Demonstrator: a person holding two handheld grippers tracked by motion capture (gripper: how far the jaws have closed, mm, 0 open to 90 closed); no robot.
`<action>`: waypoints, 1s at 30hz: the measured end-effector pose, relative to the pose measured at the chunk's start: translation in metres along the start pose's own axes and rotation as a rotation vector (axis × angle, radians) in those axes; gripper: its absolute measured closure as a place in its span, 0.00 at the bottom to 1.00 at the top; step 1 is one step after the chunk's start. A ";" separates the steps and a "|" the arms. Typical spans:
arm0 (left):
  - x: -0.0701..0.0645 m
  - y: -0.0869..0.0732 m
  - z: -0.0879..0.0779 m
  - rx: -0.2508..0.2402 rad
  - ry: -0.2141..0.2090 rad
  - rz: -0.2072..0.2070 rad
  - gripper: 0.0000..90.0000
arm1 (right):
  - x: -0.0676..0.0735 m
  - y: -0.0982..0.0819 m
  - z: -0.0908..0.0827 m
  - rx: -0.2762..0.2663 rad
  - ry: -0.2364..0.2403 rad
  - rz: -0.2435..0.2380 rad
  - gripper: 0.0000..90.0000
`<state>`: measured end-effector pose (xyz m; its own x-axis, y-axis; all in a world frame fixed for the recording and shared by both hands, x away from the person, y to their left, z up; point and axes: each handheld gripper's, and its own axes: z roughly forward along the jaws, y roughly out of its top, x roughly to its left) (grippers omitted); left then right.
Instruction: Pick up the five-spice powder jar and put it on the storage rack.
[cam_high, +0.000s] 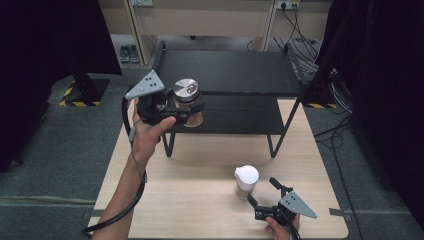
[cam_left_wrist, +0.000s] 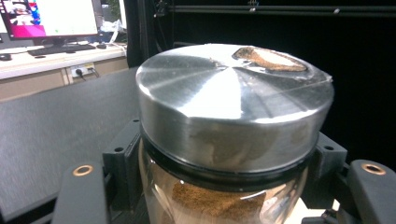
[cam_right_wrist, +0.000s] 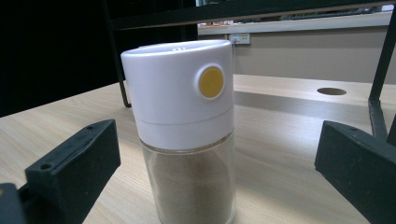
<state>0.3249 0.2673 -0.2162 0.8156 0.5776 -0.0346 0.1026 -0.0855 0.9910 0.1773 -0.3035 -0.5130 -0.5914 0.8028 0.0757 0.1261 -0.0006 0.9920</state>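
Item 1: the left gripper (cam_high: 176, 107), carried in the person's left hand (cam_high: 150, 131), is clamping a glass jar (cam_high: 189, 107) just under its lid; in the left gripper view the 2 black jaws are pressing against the jar's neck on either side, and the brushed metal lid (cam_left_wrist: 233, 100) is sitting directly ahead of the camera, with brown powder (cam_left_wrist: 210, 200) showing through the glass below it. The jar is being held off the table, ahead of the jaws and at the front left corner of the black 2-tier shelf (cam_high: 235, 75), level with the gap between its tiers. A grey 3-cornered plate (cam_high: 146, 85) is riding on top of this gripper and a black cable (cam_high: 131, 195) is trailing back along the forearm. Item 2: the right gripper (cam_high: 264, 192), held in the right hand (cam_high: 278, 230) at the near edge of the wooden table (cam_high: 200, 190), is standing wide, its 2 jaws well apart and touching nothing. A shaker (cam_high: 246, 181) with a white cap and clear glass body is standing upright on the table just ahead of these jaws, centred between them in the right gripper view; a round yellow button (cam_right_wrist: 211, 81) is facing the camera on the cap (cam_right_wrist: 180, 93), and beige powder (cam_right_wrist: 194, 186) is filling the glass.
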 end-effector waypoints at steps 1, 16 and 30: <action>0.001 0.003 0.000 0.001 -0.004 -0.002 0.34 | 0.000 0.000 0.000 -0.001 0.000 0.001 0.00; 0.011 0.050 0.013 0.012 0.064 -0.001 0.34 | 0.000 0.000 -0.001 -0.003 -0.001 0.003 0.00; 0.026 0.053 0.039 0.018 0.165 -0.049 0.34 | 0.000 0.000 0.000 -0.001 0.000 0.001 0.00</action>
<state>0.3735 0.2458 -0.1696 0.7047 0.7070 -0.0592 0.1511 -0.0680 0.9862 0.1771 -0.3038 -0.5130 -0.5909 0.8031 0.0769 0.1258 -0.0024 0.9920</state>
